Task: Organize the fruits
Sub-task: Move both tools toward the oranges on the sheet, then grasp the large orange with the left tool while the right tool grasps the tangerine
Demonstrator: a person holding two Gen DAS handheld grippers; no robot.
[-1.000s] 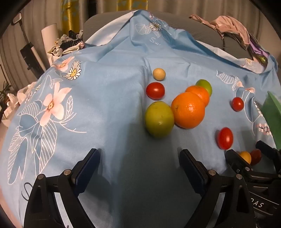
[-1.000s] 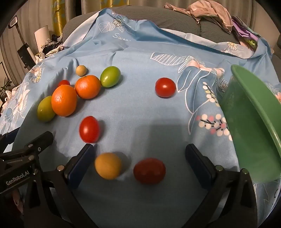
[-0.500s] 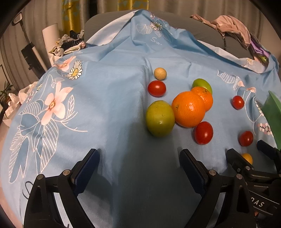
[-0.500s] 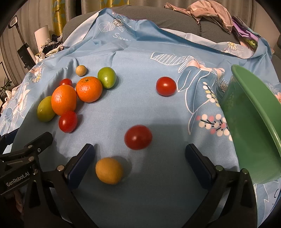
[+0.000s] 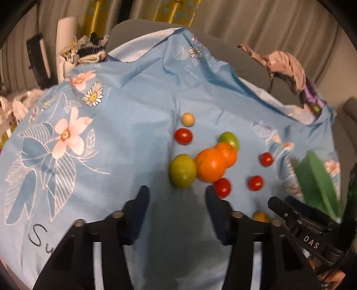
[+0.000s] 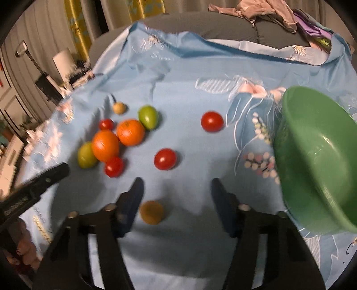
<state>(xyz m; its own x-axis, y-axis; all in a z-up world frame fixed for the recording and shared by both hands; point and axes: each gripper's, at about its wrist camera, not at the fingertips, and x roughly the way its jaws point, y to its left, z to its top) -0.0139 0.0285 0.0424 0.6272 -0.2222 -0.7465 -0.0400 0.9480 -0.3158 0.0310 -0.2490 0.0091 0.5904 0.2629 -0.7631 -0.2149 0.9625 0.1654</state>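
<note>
Loose fruit lies on a blue flowered cloth (image 5: 125,142). In the left wrist view, my left gripper (image 5: 176,198) hovers just short of a green fruit (image 5: 183,170); its jaws are closing with nothing between them. Beside that fruit are two oranges (image 5: 210,165), another green fruit (image 5: 228,139), several red tomatoes (image 5: 223,187) and a beige ball (image 5: 187,119). My right gripper (image 6: 177,189) is also closing. A yellow-orange fruit (image 6: 152,212) lies on the cloth close to its left finger, untouched by the pads. A red tomato (image 6: 165,159) sits just ahead. A tilted green bowl (image 6: 316,156) stands to the right.
A grey sofa back (image 6: 223,24) with crumpled clothes (image 6: 267,9) rises behind the cloth. Clutter and a white roll (image 5: 64,31) sit off the left edge. The left gripper's arm (image 6: 44,178) shows at the left of the right wrist view.
Both pairs of jaws have narrowed, and both grippers have lifted and tilted. Two red tomatoes rolled away from the right gripper, one coming to rest against the orange.
</note>
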